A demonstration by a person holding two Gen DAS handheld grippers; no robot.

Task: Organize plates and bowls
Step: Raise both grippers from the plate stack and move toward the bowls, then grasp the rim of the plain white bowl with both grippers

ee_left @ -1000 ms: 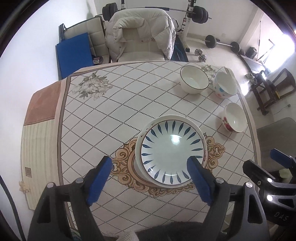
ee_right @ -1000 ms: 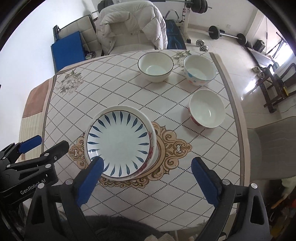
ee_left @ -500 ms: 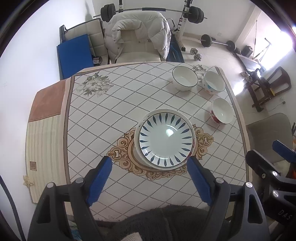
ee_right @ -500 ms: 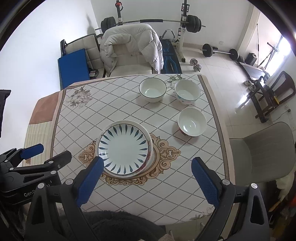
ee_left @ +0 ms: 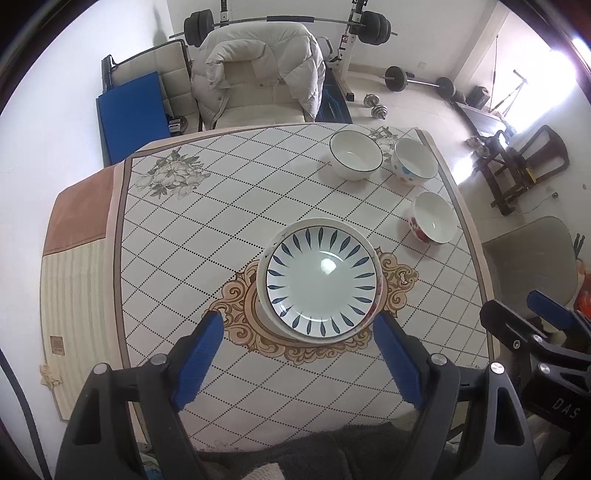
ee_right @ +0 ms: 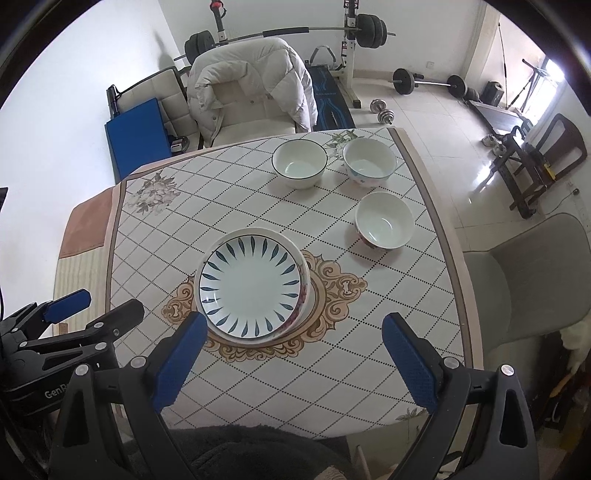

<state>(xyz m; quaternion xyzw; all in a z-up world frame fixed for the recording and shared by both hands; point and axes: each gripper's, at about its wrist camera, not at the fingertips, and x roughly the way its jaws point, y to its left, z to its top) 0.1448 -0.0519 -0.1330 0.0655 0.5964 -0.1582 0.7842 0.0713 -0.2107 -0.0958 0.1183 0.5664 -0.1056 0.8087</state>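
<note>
White glazed ware makes up everything on the table (ee_left: 192, 229). Near its middle sits a stack of plates (ee_left: 321, 280); the top plate (ee_right: 253, 286) is round and shallow, with dark blue leaf strokes fanning round its rim, and nothing lies in it. A red-patterned rim of a lower plate peeks out at the stack's edge. Three round bowls stand apart toward the far right corner, all empty: a dark-rimmed bowl (ee_left: 355, 155), a dotted bowl (ee_left: 415, 165) just beside it, and a red-flowered bowl (ee_left: 433, 218) nearer the stack.

Both tools hang above the near edge, touching nothing. The left gripper (ee_left: 299, 354) has its blue pads spread wide with only air between them, and the right gripper (ee_right: 291, 354) is likewise parted wide and empty.

A smooth cloth printed with a dotted diamond grid, grey flowers and a tan scroll medallion covers the table. Beyond it stand a chair draped with a puffy pale jacket (ee_left: 258, 70), a barbell rack (ee_right: 354, 33), and a glossy tiled floor.
</note>
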